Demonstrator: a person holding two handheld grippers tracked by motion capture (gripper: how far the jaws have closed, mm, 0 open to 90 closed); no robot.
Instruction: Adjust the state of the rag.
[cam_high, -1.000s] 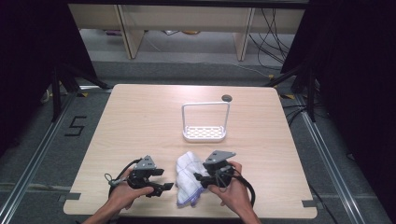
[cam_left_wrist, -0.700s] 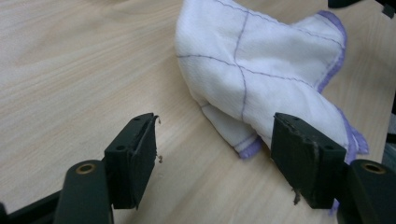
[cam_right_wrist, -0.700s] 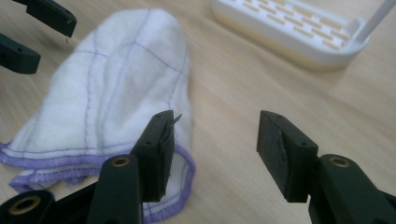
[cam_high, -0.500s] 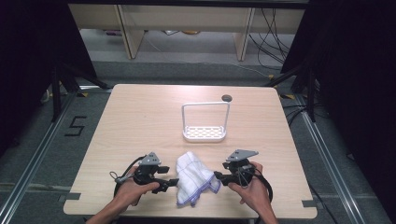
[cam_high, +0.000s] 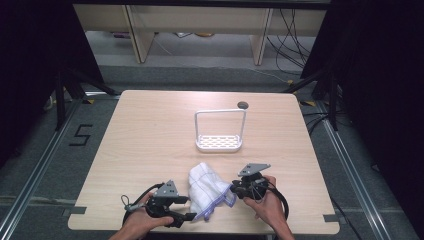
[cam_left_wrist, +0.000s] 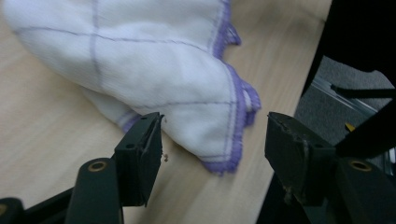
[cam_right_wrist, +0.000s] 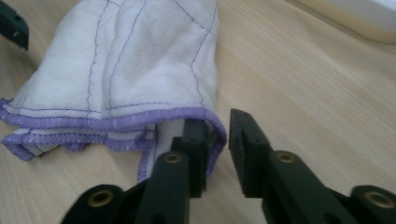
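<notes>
1. Near the front edge of the desk (cam_high: 150, 130), a white cloth (cam_high: 206, 189) with purple checks and a purple hem lies bunched and folded over on itself, between the two tongs.
2. At the cloth's left, the left tongs (cam_left_wrist: 212, 140) stand wide open, one jaw on each side of the hemmed corner that points toward them; neither jaw touches the fabric, so on this side nothing is gripped yet.
3. At the cloth's right, the right tongs (cam_right_wrist: 223, 140) have one jaw tucked under the layered hem and the other outside it. A narrow gap shows between the jaws, so they are nearly closed around the edge but, as far as I can judge, not yet pinching it firmly.
4. Far of the cloth, a white wire rack (cam_high: 220, 131) with a perforated base stands bare in the middle of the desk, well apart from the cloth.
5. My reading: the work is at its start. The cloth is neither spread nor lifted; both corners need a firm grip before it can be opened out or moved.
</notes>
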